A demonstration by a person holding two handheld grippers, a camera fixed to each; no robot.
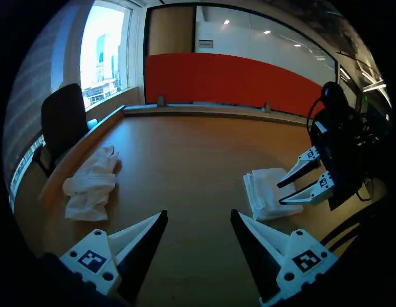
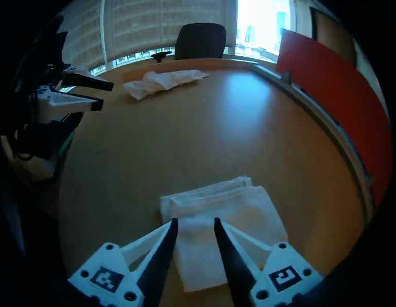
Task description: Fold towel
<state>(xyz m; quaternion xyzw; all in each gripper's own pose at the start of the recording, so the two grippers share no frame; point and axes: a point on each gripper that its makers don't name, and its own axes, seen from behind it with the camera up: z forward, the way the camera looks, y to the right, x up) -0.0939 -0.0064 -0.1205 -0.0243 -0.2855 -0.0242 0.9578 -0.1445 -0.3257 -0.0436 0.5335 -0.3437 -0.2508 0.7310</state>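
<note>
A crumpled white towel (image 1: 90,187) lies heaped at the far side of the desk, against a raised wooden rim, with a black office chair (image 1: 62,123) just behind it. A stretch of bare wood separates it from the folded towel (image 2: 223,230), a neat white rectangle lying flat nearer the partition side. The desk (image 1: 198,153) is brown wood with a curved edge, backed by a red partition (image 1: 234,82); a bright window (image 1: 103,56) stands beyond the chair. The right gripper (image 2: 195,220) hangs low over the folded towel's near edge, fingers narrowly apart; contact with the cloth cannot be determined. The left gripper (image 1: 198,212) hovers above bare desk, well apart from both cloths, fingers spread wide
</note>
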